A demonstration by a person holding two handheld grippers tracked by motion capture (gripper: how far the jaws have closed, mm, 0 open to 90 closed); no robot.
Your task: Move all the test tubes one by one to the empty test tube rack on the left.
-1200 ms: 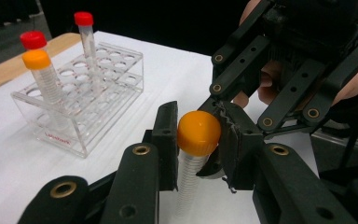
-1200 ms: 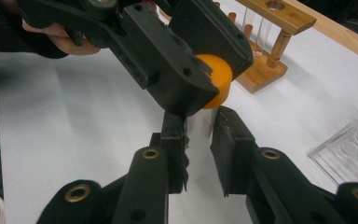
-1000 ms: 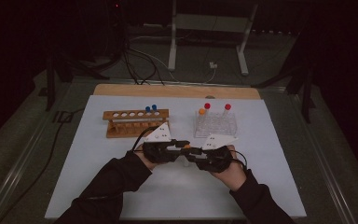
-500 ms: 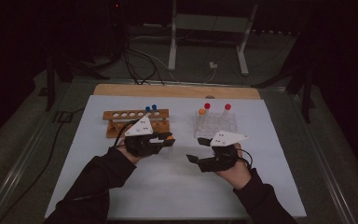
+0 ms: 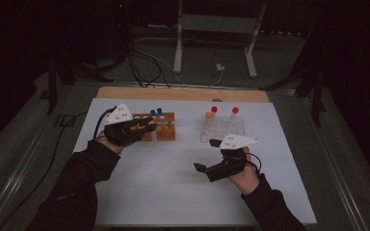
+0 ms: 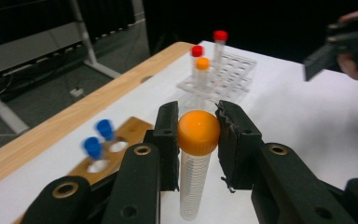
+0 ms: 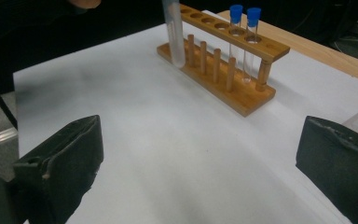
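- Your left claw (image 6: 198,140) pinches the orange-capped tube (image 6: 196,163) just under its cap and holds it upright above the wooden rack (image 5: 154,127).
- Your right claw (image 5: 211,156) has just been opening; its jaws stand spread with nothing between them, above the white counter (image 5: 173,183).
- The handover looks complete. Seating the tube in a free rack hole, beside the blue-capped tubes (image 7: 243,39), remains.

Left gripper (image 5: 142,127) held raised, jaws clamped shut; right gripper (image 5: 207,155) held low, jaws just opened wide, nothing between them
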